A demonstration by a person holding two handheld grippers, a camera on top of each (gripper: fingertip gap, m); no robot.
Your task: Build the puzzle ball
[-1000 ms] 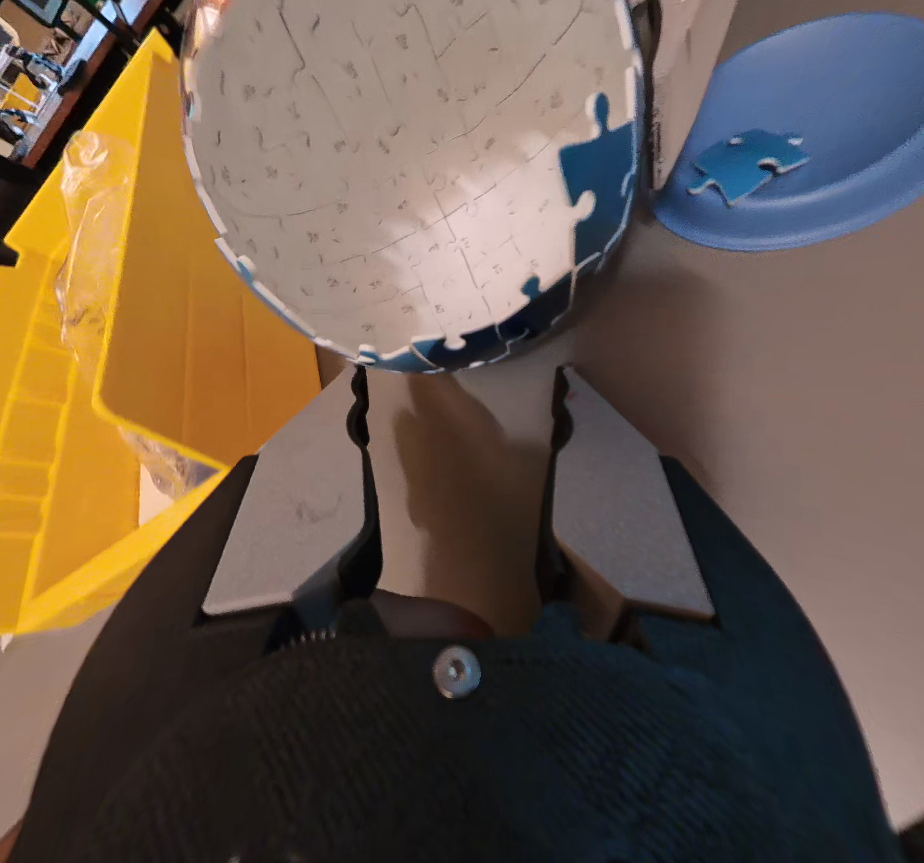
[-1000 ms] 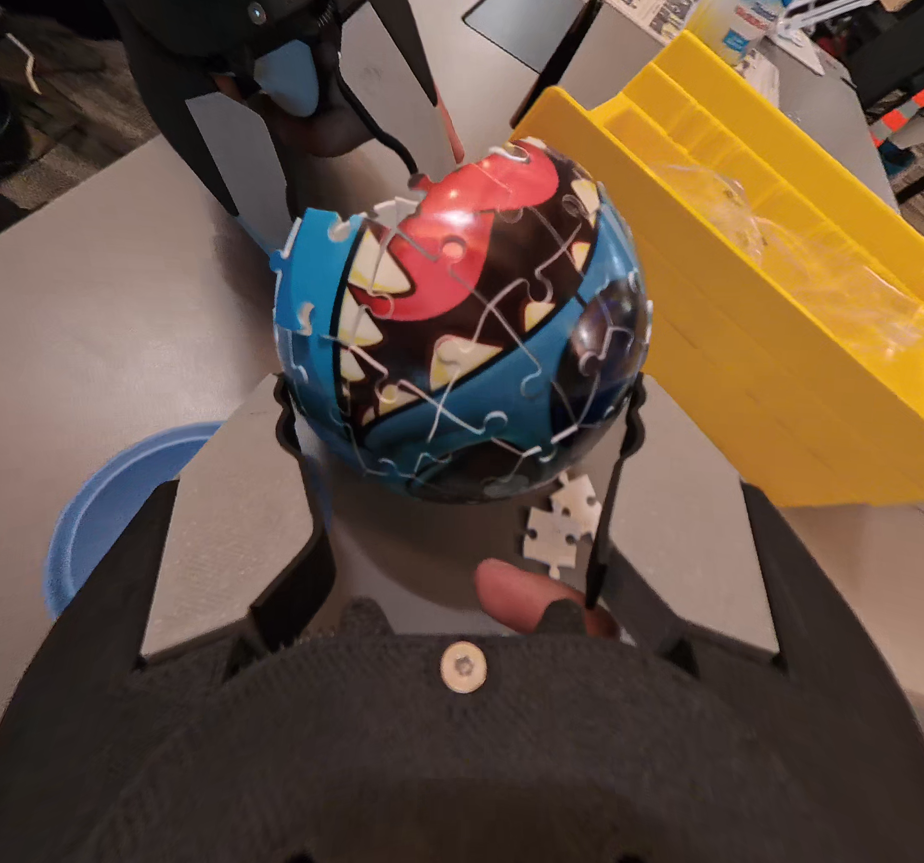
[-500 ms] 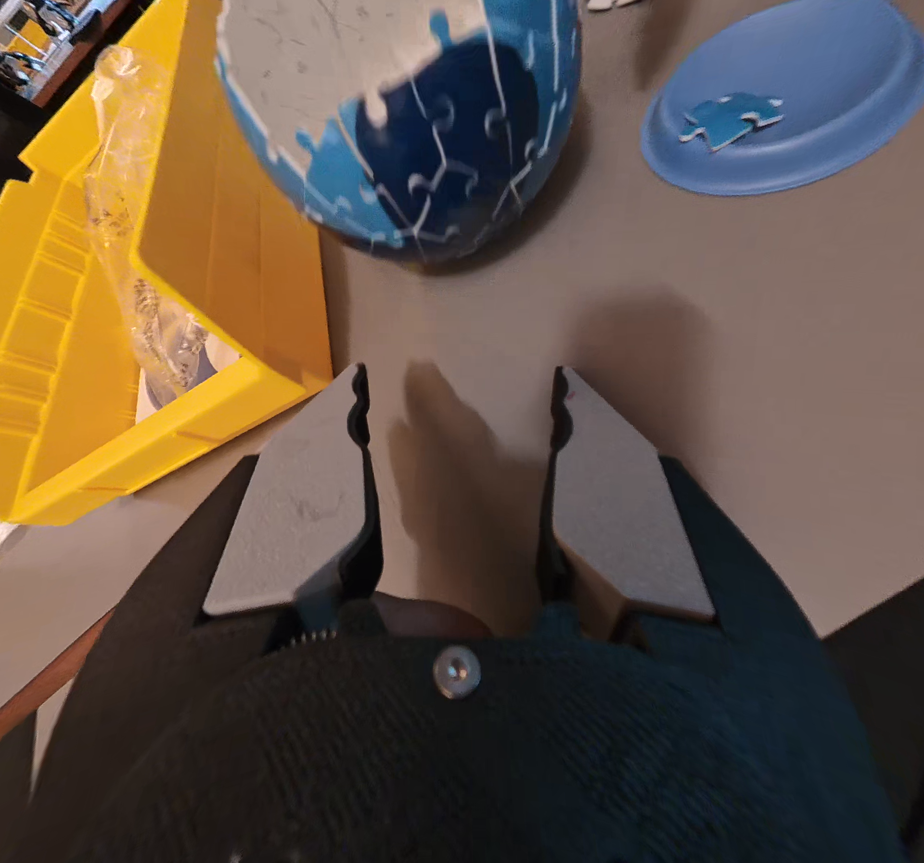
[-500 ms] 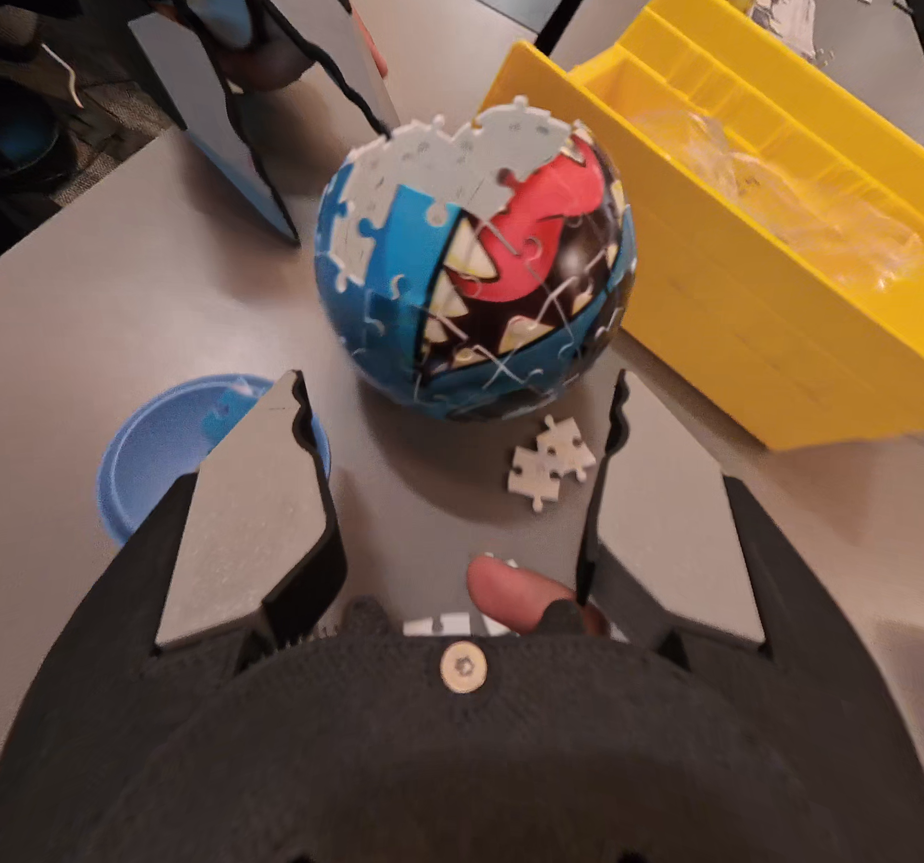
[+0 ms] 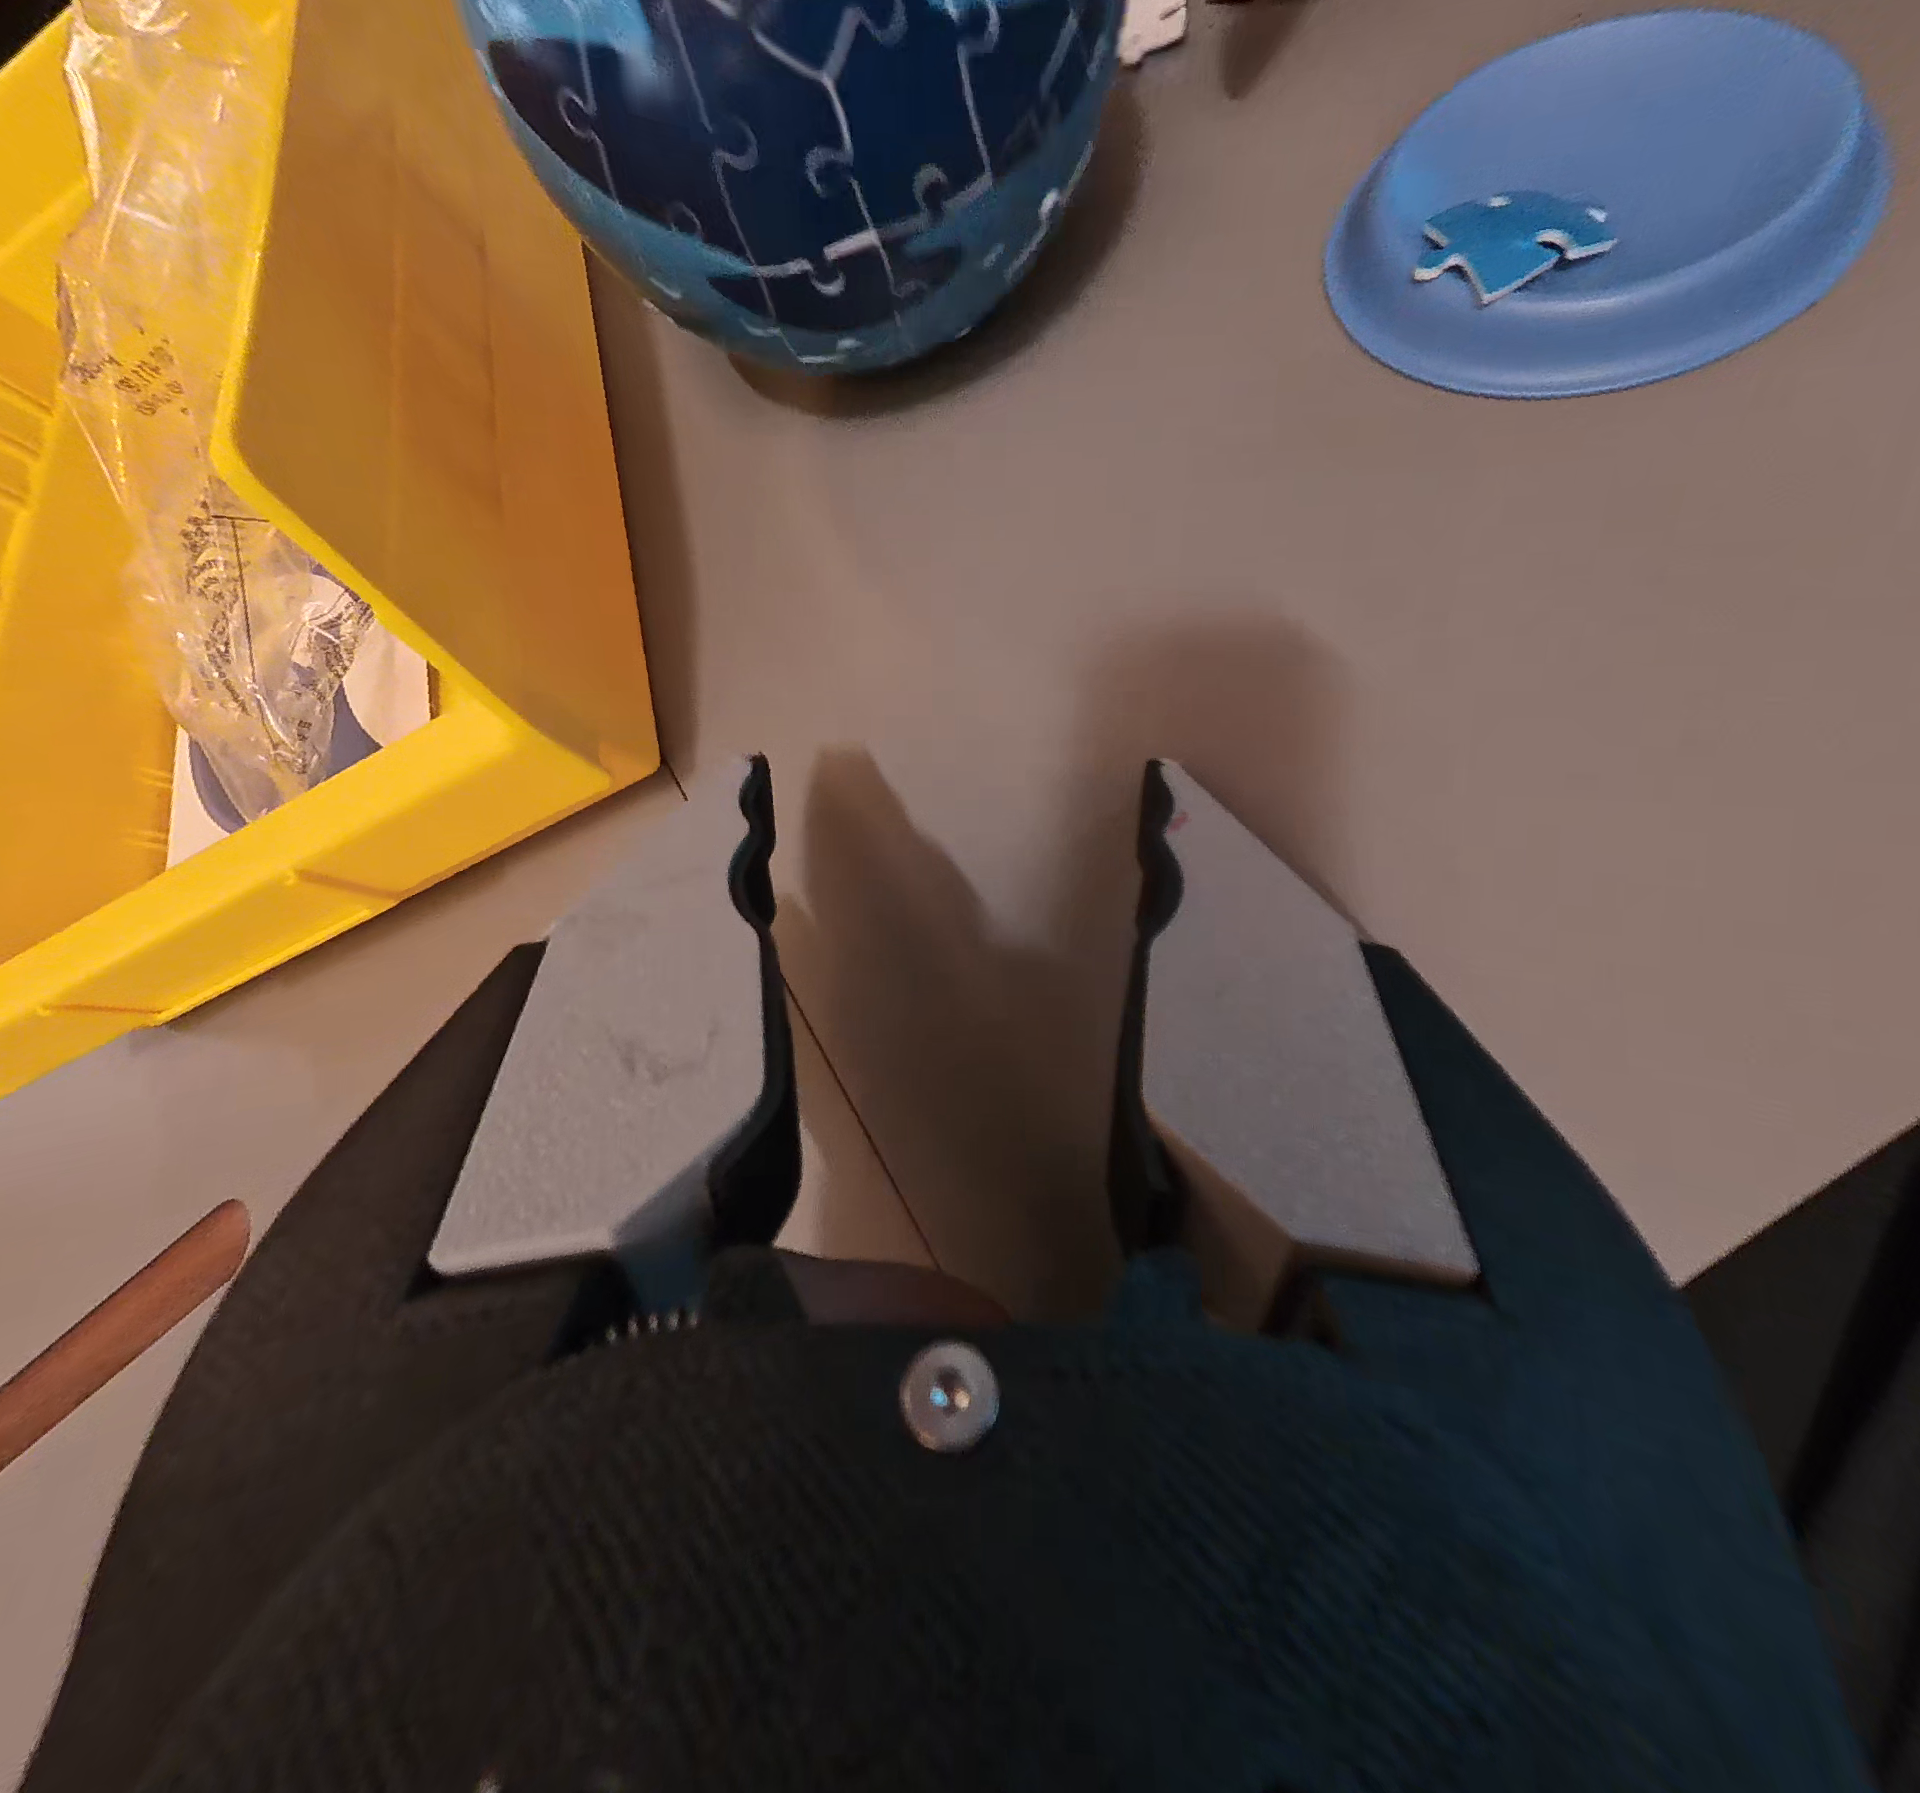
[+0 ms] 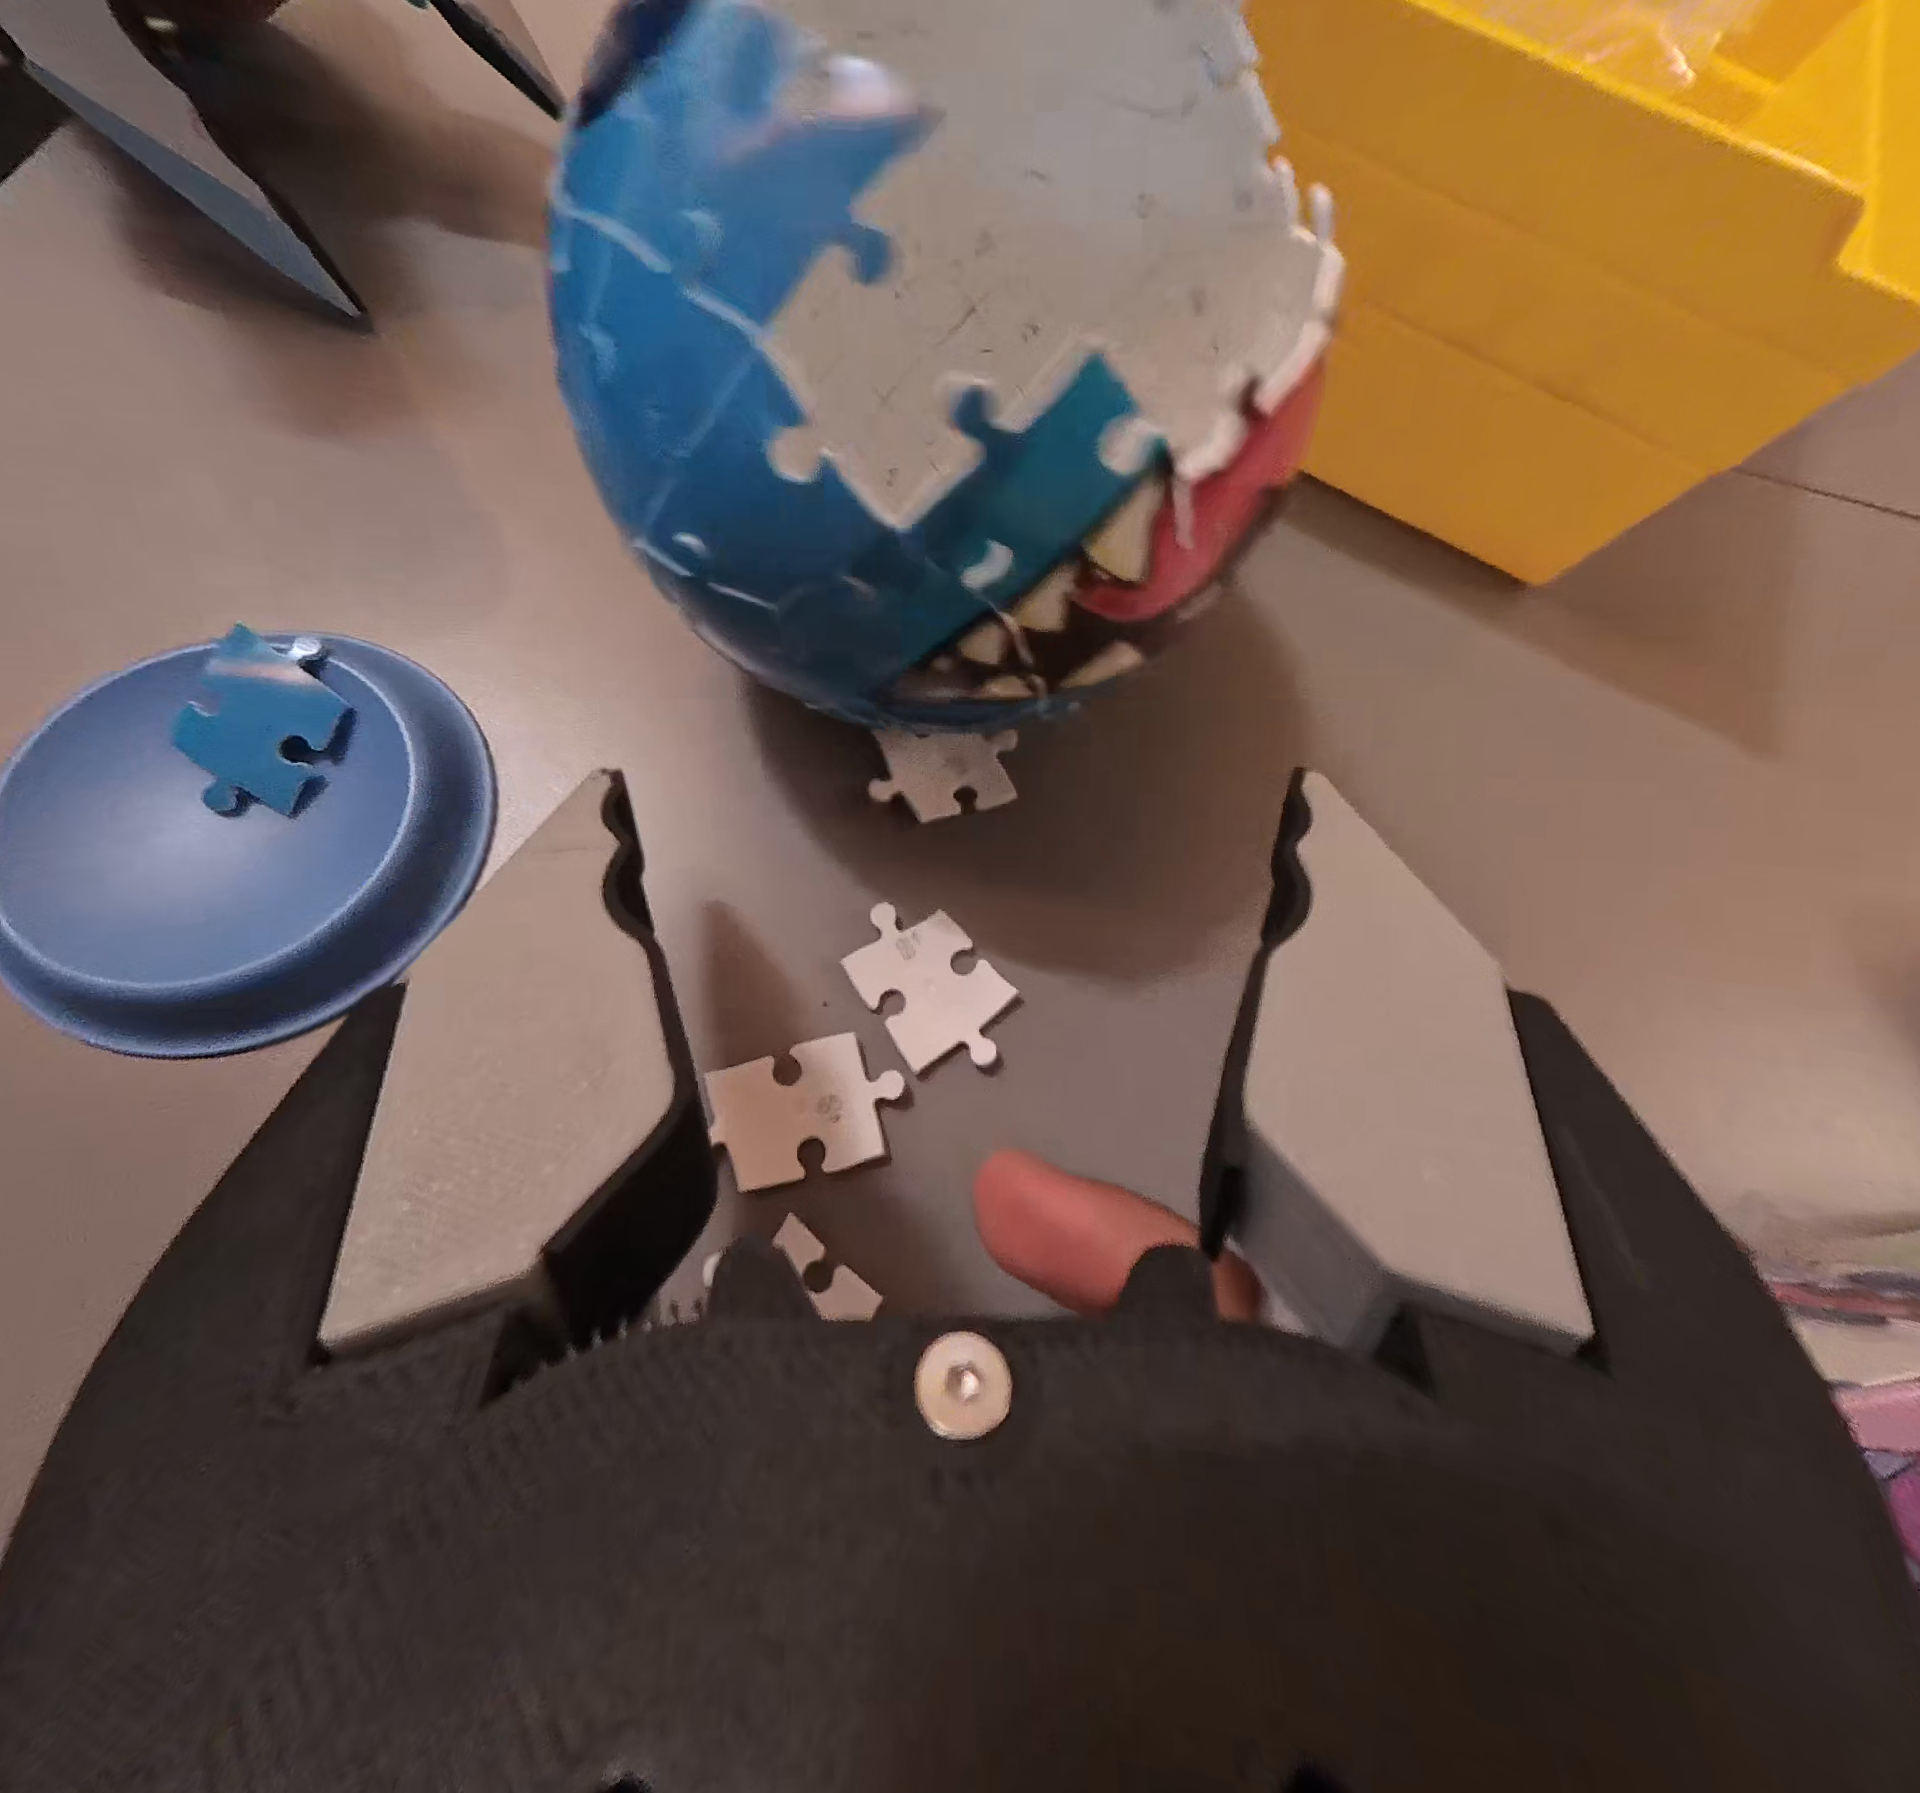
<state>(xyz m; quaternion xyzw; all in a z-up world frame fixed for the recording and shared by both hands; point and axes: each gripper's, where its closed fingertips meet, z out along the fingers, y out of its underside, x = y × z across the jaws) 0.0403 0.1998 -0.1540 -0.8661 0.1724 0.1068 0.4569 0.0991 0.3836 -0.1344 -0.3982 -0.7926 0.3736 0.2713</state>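
Note:
The puzzle ball (image 6: 914, 309) rests on the grey table, blue with a red mouth and teeth, its open gap showing the pale inside. In the left wrist view the ball (image 5: 800, 102) shows dark blue. A blue piece (image 6: 265, 730) lies in a blue dish (image 6: 156, 922), also in the left wrist view (image 5: 1507, 239). Several pale loose pieces (image 6: 930, 990) lie face down in front of the ball. My right gripper (image 6: 951, 798) is open and empty, just short of the ball. My left gripper (image 5: 951, 777) is open and empty, back from the ball.
A yellow bin (image 5: 312, 517) with clear plastic wrap (image 5: 177, 455) stands beside the ball; it also shows in the right wrist view (image 6: 1558, 216). The blue dish (image 5: 1621, 205) sits on the ball's other side. The table edge (image 5: 1787, 1213) runs near my left gripper. About 8 cm separates my right fingertips from the blue piece (image 6: 265, 730). It turns up in the left wrist view (image 5: 1522, 222) as well. Measured from the fingertips, the blue dish (image 6: 156, 922) is 9 cm or so from the right gripper and 15 cm from the left. My left wrist view (image 5: 1700, 91) looks at it from another angle.
My right gripper let go of the ball and drew back; the ball now sits on the table, rolled so its gap faces up. My left gripper also pulled away.

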